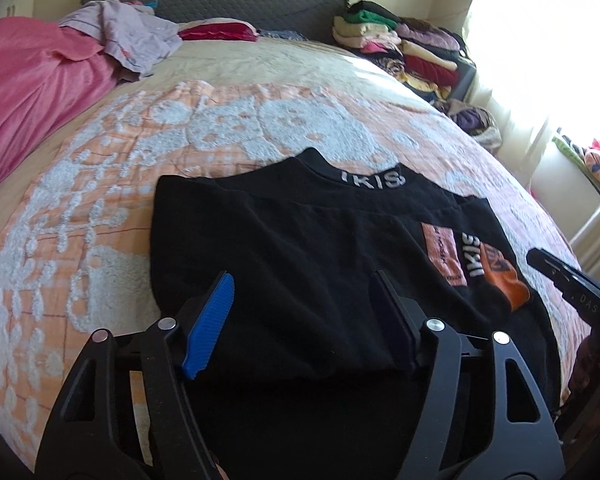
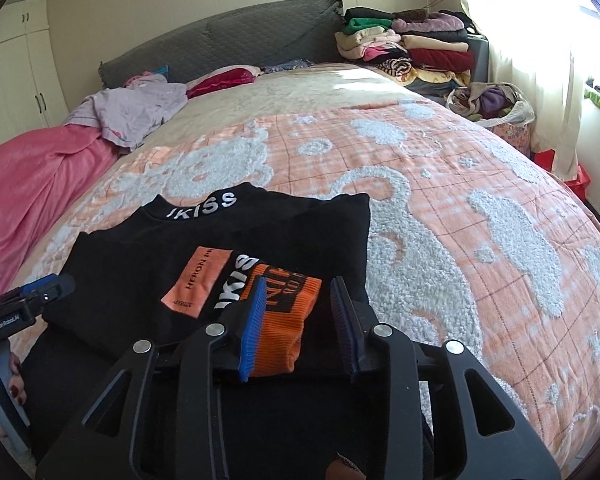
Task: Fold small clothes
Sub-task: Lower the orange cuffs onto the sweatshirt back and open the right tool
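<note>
black top (image 1: 300, 248) lies part-folded on the orange-and-white bedspread (image 2: 460, 208), collar toward the headboard (image 2: 236, 44). my left gripper (image 1: 304, 286) sits over its near left part, jaws apart, pads not pressing cloth. my right gripper (image 2: 298, 292) is parted around the orange cuff (image 2: 284, 320), left pad touching it, not clamped. folded clothes pile (image 2: 412, 46) far right.

The black top's (image 1: 300, 264) near hem is hidden behind the left hand-held gripper (image 1: 304, 312), its patch print cut short.
</note>
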